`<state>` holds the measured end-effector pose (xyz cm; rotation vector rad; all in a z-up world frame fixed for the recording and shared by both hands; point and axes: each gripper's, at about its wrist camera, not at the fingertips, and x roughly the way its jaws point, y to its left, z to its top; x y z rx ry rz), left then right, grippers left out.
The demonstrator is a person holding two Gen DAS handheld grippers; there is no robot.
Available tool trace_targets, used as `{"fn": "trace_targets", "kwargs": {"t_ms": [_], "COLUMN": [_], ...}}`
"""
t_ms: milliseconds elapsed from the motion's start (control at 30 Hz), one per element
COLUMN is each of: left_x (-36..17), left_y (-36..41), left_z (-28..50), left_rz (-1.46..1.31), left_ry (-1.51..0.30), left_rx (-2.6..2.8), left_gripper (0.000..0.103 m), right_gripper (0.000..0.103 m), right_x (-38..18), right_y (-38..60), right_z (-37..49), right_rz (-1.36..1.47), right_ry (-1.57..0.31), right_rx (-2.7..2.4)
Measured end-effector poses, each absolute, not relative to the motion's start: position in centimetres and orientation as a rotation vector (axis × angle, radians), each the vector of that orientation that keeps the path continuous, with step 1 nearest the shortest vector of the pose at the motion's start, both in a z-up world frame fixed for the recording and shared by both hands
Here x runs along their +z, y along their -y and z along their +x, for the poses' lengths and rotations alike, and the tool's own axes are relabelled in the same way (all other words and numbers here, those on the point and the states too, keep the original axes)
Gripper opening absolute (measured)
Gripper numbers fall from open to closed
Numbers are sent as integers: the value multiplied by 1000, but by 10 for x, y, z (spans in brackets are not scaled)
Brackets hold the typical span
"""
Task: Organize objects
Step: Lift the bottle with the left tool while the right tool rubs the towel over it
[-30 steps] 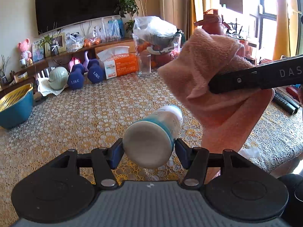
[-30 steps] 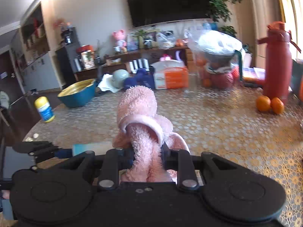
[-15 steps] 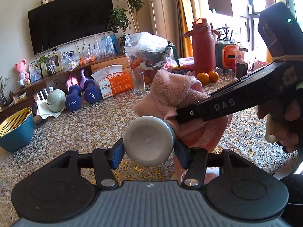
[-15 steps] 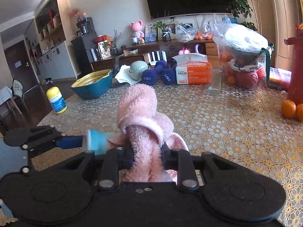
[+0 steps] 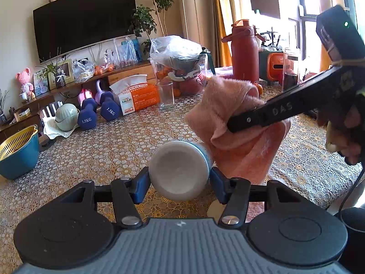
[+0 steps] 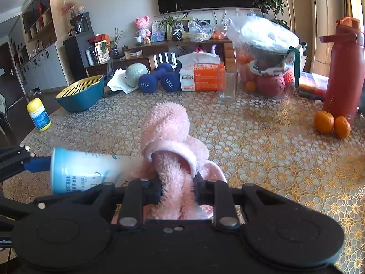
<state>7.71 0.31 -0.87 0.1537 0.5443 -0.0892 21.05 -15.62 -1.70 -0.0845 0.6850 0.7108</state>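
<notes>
My left gripper (image 5: pixel 179 178) is shut on a white and light-blue bottle (image 5: pixel 180 170), held on its side above the table with its base toward the camera. The bottle also shows in the right wrist view (image 6: pixel 91 172), its far end hidden in the cloth. My right gripper (image 6: pixel 176 187) is shut on a fluffy pink cloth (image 6: pixel 168 137). In the left wrist view the cloth (image 5: pixel 230 123) hangs from the right gripper's fingers (image 5: pixel 269 114) and touches the bottle's far end.
On the lace-covered table (image 6: pixel 262 137) stand a glass (image 6: pixel 227 86), orange tissue box (image 6: pixel 202 76), blue dumbbells (image 6: pixel 157 81), teal basin with yellow strainer (image 6: pixel 81 93), yellow bottle (image 6: pixel 38 114), two oranges (image 6: pixel 332 123), red flask (image 6: pixel 343 68) and bagged fruit (image 6: pixel 267 54).
The cloth has shifted right and up along the bottle, off its near part. More of the bottle's side shows now. Both grippers keep their hold.
</notes>
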Motion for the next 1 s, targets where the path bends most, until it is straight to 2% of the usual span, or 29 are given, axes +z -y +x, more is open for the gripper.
{"fn": "trace_targets", "kwargs": {"t_ms": [400, 633, 1000], "left_x": [-5, -4, -3], "left_y": [1, 1, -6], "left_z": [77, 76, 77], "left_rz": [160, 161, 132], "left_ry": [-539, -541, -545], "left_rx": [-87, -84, -95], "left_gripper": [56, 56, 56], "right_gripper": [22, 22, 23], "right_x": [50, 41, 31], "right_y": [151, 119, 110], "right_z": [148, 138, 178], "right_rz": [-78, -161, -188], "right_ry": [-555, -569, -610], "right_rx": [943, 991, 923]}}
